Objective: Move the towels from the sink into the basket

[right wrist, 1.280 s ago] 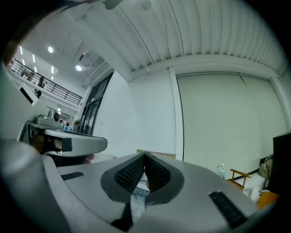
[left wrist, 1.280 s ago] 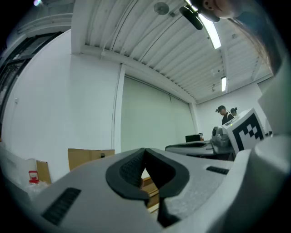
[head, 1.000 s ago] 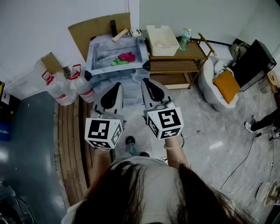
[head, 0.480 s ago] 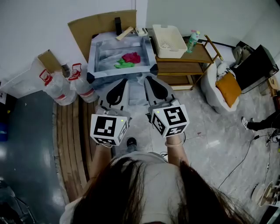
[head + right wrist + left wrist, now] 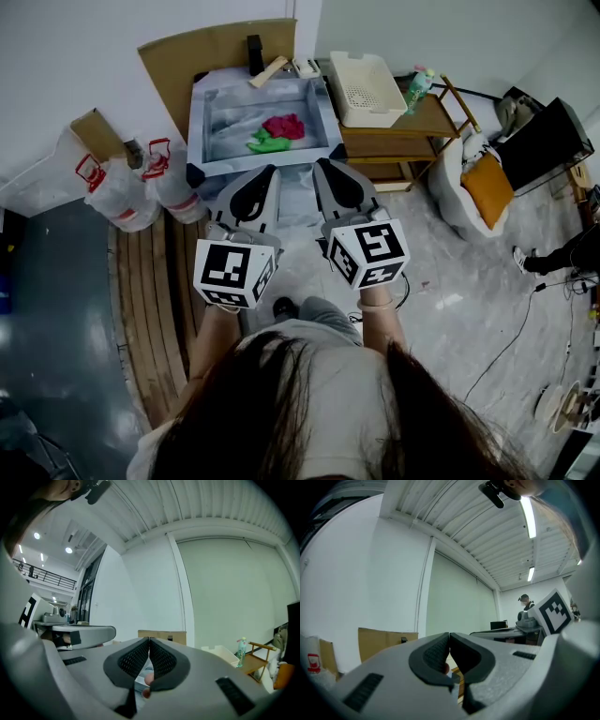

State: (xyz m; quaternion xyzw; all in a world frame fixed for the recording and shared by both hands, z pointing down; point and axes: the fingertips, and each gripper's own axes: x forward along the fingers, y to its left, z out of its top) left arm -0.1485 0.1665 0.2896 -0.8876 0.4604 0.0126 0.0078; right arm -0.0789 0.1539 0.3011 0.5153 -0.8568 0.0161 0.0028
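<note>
A red towel (image 5: pixel 284 124) and a green towel (image 5: pixel 265 142) lie together in the sink (image 5: pixel 208 148) against the far wall. The white basket (image 5: pixel 366 89) stands on a wooden shelf (image 5: pixel 422 117) just right of the sink; it also shows in the right gripper view as a pale basket (image 5: pixel 220 654). My left gripper (image 5: pixel 269 172) and right gripper (image 5: pixel 322 166) are held side by side in the air, short of the sink's near edge. Both are shut with nothing in them: the left gripper (image 5: pixel 449 637) and right gripper (image 5: pixel 149 642) each have their pads pressed together.
Cardboard (image 5: pixel 202 52) leans behind the sink. Two water jugs (image 5: pixel 141 187) stand on the floor to its left, beside wooden planks (image 5: pixel 150 300). A green bottle (image 5: pixel 419 82) sits on the shelf. A white chair with an orange cushion (image 5: pixel 487 187) is at the right.
The sink, shelf and basket have drawn closer and lower in the head view. Both grippers have moved forward towards the sink, still shut and side by side.
</note>
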